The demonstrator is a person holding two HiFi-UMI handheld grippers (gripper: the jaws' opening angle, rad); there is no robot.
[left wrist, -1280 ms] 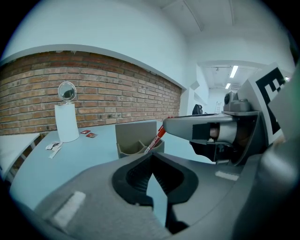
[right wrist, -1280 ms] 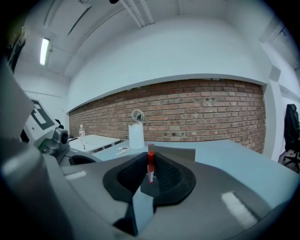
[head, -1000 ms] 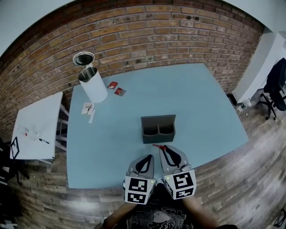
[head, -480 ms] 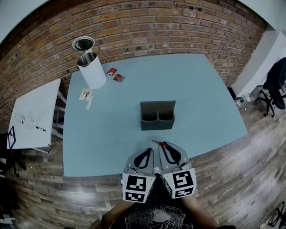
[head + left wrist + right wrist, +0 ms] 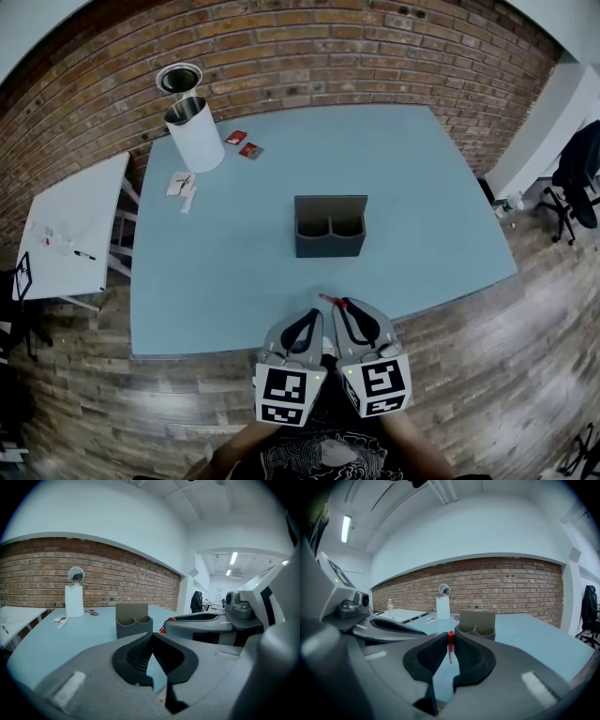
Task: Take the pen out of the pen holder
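The right gripper (image 5: 449,637) hovers over the near edge of the bench (image 5: 216,262). Its fingers are clamped on a red pen (image 5: 450,645), which lies crosswise between their tips. The pen holder (image 5: 330,236) stands farther off at mid-bench, well apart from the pen. Just to the left, the left gripper (image 5: 151,635) has its fingers pressed together on nothing. A white canister (image 5: 197,142) stands at the far left corner.
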